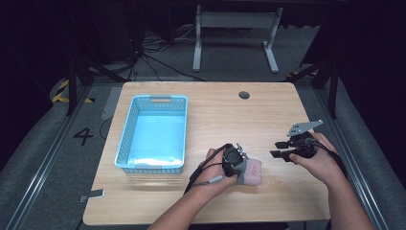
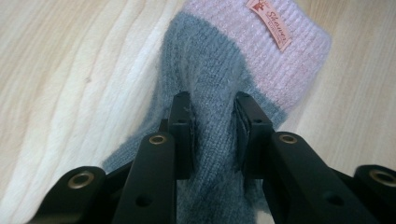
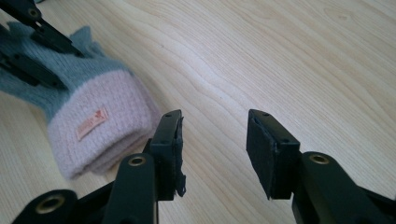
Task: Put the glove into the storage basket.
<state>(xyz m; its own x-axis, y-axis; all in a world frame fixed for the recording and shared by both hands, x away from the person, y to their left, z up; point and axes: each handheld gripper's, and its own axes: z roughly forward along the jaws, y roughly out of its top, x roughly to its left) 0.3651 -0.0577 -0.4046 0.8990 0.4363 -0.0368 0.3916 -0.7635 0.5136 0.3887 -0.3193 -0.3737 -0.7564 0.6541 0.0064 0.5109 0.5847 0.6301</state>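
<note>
One grey-and-pink knitted glove (image 1: 250, 171), one light blue plastic basket (image 1: 154, 165), two handheld grippers, left (image 1: 235, 160) and right (image 1: 283, 149), one wooden table (image 1: 215, 115), one sewn label (image 2: 270, 22) on glove cuff

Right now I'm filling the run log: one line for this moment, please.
left claw: shut on glove | right claw: open, beside glove cuff | basket: left on table

blue basket (image 1: 128, 134), wooden table (image 1: 215, 115)

Grey carpet floor (image 1: 43, 158), dark surroundings
</note>
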